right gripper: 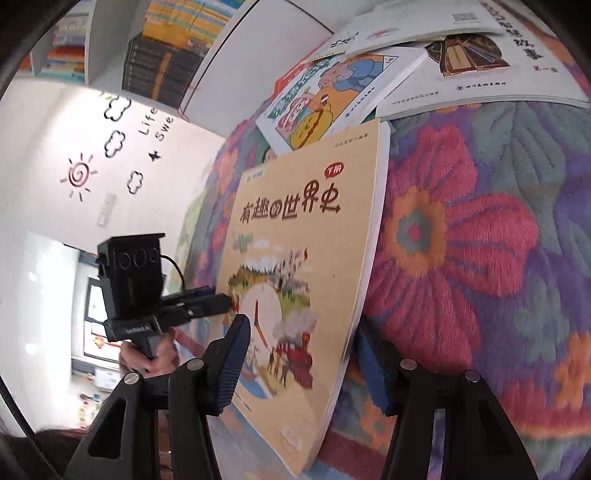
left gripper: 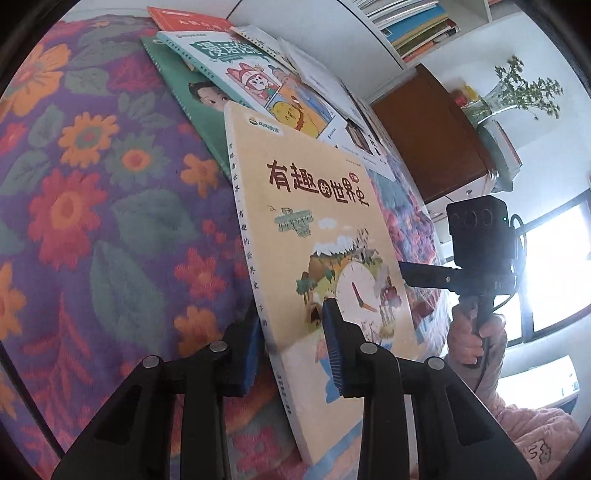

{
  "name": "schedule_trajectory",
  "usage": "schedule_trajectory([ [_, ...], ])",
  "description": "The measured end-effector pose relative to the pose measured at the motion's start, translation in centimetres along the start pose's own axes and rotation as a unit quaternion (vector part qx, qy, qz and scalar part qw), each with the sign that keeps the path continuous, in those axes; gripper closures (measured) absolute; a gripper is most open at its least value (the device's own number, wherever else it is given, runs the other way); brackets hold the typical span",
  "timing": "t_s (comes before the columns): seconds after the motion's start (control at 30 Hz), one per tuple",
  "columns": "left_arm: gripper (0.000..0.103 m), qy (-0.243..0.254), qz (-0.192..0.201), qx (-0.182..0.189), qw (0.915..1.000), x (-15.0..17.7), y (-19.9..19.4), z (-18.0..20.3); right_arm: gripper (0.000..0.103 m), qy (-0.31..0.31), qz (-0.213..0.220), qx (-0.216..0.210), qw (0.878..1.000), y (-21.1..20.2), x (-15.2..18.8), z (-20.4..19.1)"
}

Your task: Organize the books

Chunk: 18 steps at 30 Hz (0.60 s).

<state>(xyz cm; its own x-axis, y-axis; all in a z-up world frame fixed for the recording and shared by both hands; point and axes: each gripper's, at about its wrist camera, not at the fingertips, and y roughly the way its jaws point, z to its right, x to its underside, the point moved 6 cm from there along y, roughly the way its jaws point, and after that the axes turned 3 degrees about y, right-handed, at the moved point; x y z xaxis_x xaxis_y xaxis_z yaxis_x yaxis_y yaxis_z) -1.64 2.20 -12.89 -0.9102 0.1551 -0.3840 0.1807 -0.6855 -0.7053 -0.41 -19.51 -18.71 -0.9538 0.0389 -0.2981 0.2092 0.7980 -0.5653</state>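
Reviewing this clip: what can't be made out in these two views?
- Right wrist view: whether the right tongs press the yellow book; its cover hides one pad.
- Left wrist view: the green book, mostly covered by the comic book and the yellow book.
- Left wrist view: the shelf books; their spines are too small to read and cut off by the edge.
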Motion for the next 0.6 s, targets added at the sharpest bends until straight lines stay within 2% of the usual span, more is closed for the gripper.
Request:
schedule_trajectory([
  [0.07,0.075,-0.005,0.002,0.002,1.0,0.0,0.0,-0.2,0.054,-0.003,0.006,0.006,1.0,0.1,-0.3,-0.1],
  [0.13,0.077,-0.015,0.006,0.006,0.9999,0.0,0.0,-0.4,0.063,0.001,0.013,0.018,1.0,0.2,-0.3,0.0],
  [0.2,0.077,-0.022,0.008,0.007,0.9997,0.0,-0.1,-0.5,0.077,0.009,0.019,0.031,0.999,0.2,-0.1,0.5],
  [0.27,0.077,-0.011,0.008,-0.006,0.9999,-0.1,0.0,-0.2,0.08,0.017,0.023,0.027,0.999,-0.4,0.3,0.9],
  [0.4,0.072,0.044,0.026,-0.07,0.9962,0.0,0.1,1.2,0.08,0.02,0.031,0.036,0.999,-0.7,0.5,0.8],
  [0.43,0.071,0.048,0.03,-0.085,0.9948,0.1,0.1,1.5,0.08,0.015,0.031,0.044,0.998,-0.8,0.6,0.7],
  [0.53,0.072,0.029,0.026,-0.096,0.9946,-0.1,0.0,1.5,0.08,0.004,0.029,0.071,0.997,-1.0,0.8,0.2],
  [0.6,0.072,0.039,0.026,-0.108,0.9931,-0.2,-0.2,1.8,0.08,-0.011,0.03,0.092,0.995,-1.0,0.9,-0.4],
])
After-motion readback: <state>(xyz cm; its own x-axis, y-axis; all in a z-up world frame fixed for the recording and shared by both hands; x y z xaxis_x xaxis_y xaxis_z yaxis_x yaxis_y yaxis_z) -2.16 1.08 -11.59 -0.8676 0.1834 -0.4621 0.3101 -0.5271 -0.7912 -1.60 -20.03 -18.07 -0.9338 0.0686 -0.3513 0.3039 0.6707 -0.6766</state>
